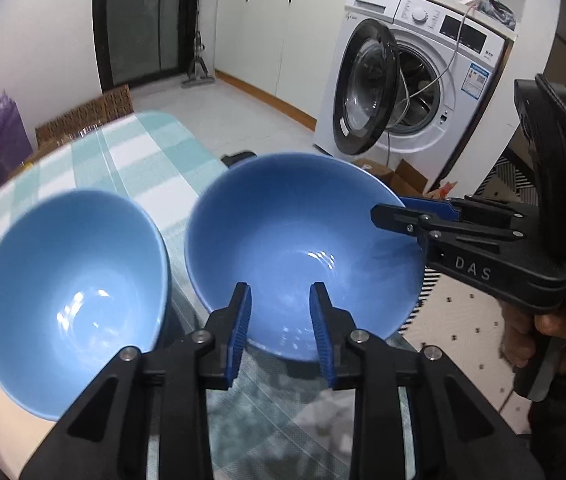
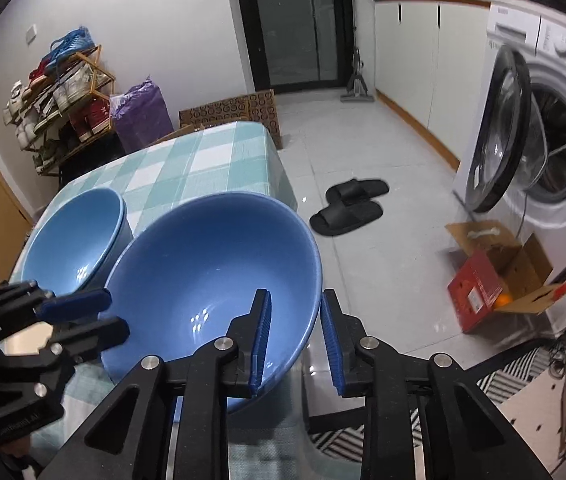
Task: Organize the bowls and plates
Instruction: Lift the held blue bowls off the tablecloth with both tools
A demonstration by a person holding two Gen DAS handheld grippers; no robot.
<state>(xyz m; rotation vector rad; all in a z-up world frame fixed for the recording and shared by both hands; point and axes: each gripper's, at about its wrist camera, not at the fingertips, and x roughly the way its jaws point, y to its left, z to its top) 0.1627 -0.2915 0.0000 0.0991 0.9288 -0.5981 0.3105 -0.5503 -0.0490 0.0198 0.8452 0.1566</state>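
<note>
1. Blue glazed bowl, the darker of two (dark bowl (image 1: 295, 248)): deep, round, plain matte outside, glossy inside w/ lamp glints near the bottom. No pattern, no chips visible.
2. Position: tilted, at the near edge of the table (image 1: 143, 148), which has a teal-and-white check cloth. Part of the bowl hangs past the edge, over floor and rug.
3. Left gripper (image 1: 281, 292): blue ribbed pads straddle the bowl's near rim. The right wrist view shows its fingers pinched on that rim, so it is clamped on the dark bowl.
4. Right gripper (image 2: 295, 300): one pad inside the bowl, the other outside, wall between them. Seen side-on from the left wrist view, it is clenched on the rim too.
5. Light bowl (image 1: 67, 280): paler blue, same shape, sits on the table just beside the dark bowl. A second rim seems nested under it. A beige surface shows below it; cannot tell what that is.
6. Writing: "DAS" in raised letters on the right gripper's body. Lettering on the left gripper's body is too blurred to read.
7. Washing machine (image 1: 443, 80): door open. Its panel text and blue sticker are too small to read.
</note>
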